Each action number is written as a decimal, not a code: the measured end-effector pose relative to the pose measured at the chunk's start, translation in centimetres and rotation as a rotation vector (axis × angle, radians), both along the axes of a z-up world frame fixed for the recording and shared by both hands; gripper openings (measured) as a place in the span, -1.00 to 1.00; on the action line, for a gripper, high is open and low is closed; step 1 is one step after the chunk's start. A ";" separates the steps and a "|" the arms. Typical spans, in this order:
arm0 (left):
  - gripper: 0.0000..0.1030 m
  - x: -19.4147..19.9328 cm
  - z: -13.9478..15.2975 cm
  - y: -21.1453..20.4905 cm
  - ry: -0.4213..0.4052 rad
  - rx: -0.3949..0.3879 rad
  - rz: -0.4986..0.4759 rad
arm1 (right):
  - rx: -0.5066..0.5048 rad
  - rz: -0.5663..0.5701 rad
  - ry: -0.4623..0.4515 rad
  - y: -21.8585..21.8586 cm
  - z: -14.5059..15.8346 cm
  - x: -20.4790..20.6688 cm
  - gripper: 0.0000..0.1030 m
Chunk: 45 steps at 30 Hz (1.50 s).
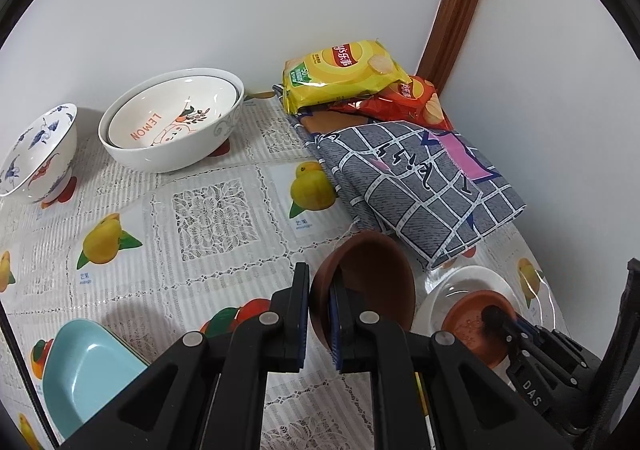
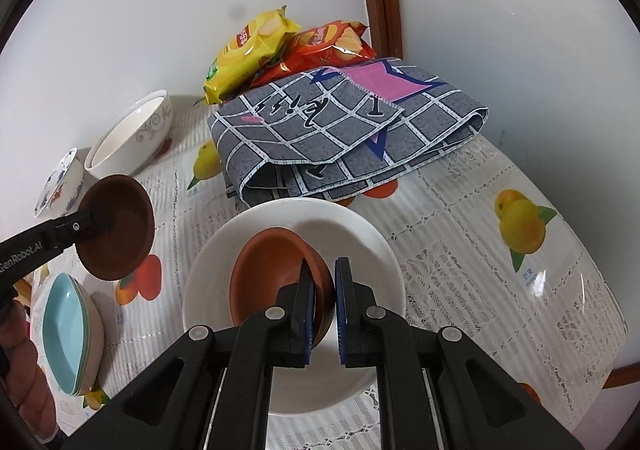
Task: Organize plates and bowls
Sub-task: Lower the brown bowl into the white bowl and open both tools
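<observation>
My left gripper [image 1: 320,290] is shut on the rim of a dark brown bowl [image 1: 372,282] and holds it tilted above the table; it also shows in the right wrist view [image 2: 120,228]. My right gripper [image 2: 325,282] is shut on the rim of a terracotta bowl [image 2: 272,270], which sits in a white plate [image 2: 360,242]. In the left wrist view that terracotta bowl [image 1: 476,326] and plate [image 1: 472,282] lie at lower right, with the right gripper [image 1: 496,316] on the bowl.
A large white bowl with a LEMON bowl nested inside [image 1: 172,126] and a blue-patterned bowl [image 1: 36,154] stand by the wall. Stacked light blue dishes [image 2: 68,330] sit at front left. A folded grey cloth [image 2: 344,130] and chip bags [image 2: 280,46] fill the back corner.
</observation>
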<state>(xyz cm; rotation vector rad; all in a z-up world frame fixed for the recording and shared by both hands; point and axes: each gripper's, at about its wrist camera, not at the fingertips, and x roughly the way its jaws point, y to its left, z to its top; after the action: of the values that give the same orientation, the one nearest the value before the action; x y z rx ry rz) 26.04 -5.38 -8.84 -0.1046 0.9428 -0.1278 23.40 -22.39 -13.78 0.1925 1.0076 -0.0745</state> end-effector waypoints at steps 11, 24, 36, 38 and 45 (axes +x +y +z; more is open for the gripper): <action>-0.82 -0.2 0.6 0.2 -0.007 -0.002 -0.007 | -0.034 0.008 0.020 0.5 -0.5 0.3 -0.81; -0.82 -0.4 1.0 0.3 -0.012 -0.002 0.000 | -0.063 0.010 0.045 0.8 -1.2 0.7 -0.80; -0.81 -0.4 1.0 0.4 -0.009 -0.002 0.000 | -0.147 0.020 0.062 1.6 -1.5 0.8 -0.80; -0.81 -0.4 1.0 0.3 -0.008 0.000 0.001 | -0.162 0.022 0.068 1.8 -1.6 0.9 -0.79; -0.81 -0.4 0.9 0.5 -0.004 -0.002 0.003 | -0.187 0.035 0.089 2.2 -2.2 1.1 -0.79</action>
<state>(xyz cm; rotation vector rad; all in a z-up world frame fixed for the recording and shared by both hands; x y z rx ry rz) 25.64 -4.89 -7.93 -0.1077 0.9389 -0.1258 24.47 -20.17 -16.01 0.0007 1.0857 -0.1455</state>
